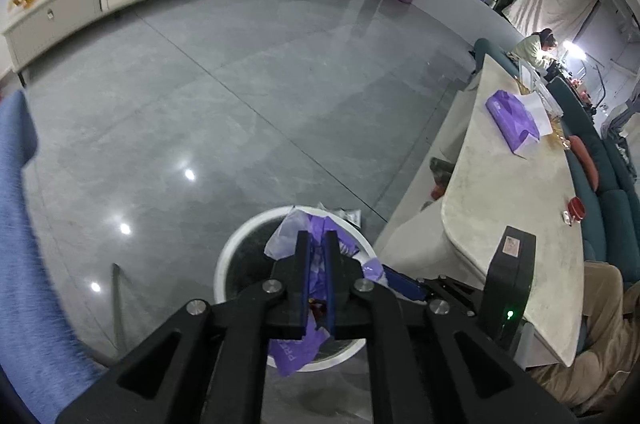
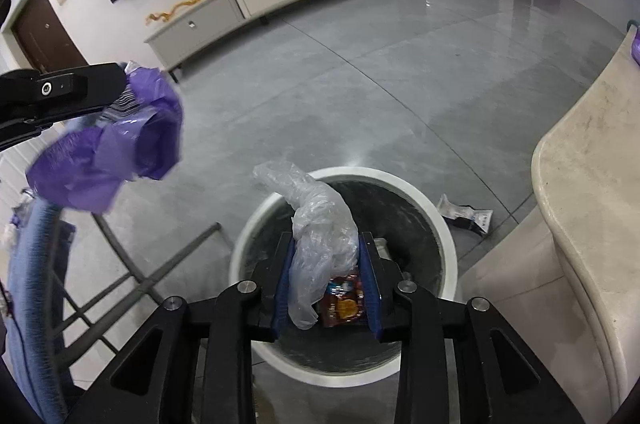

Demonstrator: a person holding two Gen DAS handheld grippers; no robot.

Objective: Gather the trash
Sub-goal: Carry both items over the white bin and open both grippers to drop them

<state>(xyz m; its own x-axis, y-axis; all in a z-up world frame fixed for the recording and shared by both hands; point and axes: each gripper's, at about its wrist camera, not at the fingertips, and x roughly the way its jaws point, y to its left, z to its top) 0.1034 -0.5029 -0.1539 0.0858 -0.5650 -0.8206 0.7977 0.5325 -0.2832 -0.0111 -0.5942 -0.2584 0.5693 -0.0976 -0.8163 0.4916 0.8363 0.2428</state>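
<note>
Currently, the left tongs (image 1: 316, 264) are clamped nearly closed on a crumpled purple plastic wrapper (image 1: 294, 346), which hangs over the round white-rimmed trash bin (image 1: 228, 256) on the grey floor (image 1: 200, 103). The right tongs (image 2: 326, 280) stand partly apart, with a clear plastic bag (image 2: 320, 224) and a red snack packet (image 2: 340, 308) between the blue pads, positioned above the same bin. One printed wrapper (image 2: 468, 216) lies on the floor beside the bin, near the pale tabletop (image 2: 592, 183). A purple tissue pack (image 1: 512, 115) rests on that tabletop.

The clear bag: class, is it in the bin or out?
Out: the clear bag sits in the right gripper above the bin.
</note>
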